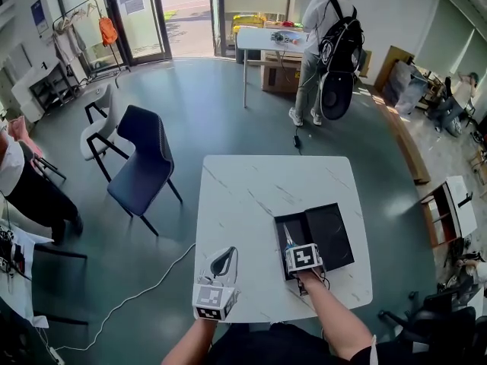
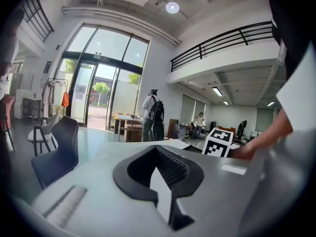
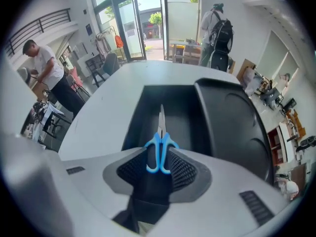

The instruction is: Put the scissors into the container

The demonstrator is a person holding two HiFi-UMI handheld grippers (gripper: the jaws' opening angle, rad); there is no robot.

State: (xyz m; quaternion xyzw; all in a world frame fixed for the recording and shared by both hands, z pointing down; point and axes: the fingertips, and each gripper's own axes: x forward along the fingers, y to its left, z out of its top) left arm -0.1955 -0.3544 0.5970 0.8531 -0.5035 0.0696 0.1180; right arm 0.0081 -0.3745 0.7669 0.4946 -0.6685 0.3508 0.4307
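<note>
- Scissors lie inside the black container; we see the white table carrying that container.
- Left of the container, off the table, a dark blue chair stands on the floor. Far beyond the container, a person with a backpack faces away.
- The container's left half is an open tray, and the blades point away from us along it.
- Our right gripper sits at the container's near edge, jaws spread, with the blue handles between the pads and unsqueezed.
- Our left gripper rests left of the container over the table, jaws together and empty.
</note>
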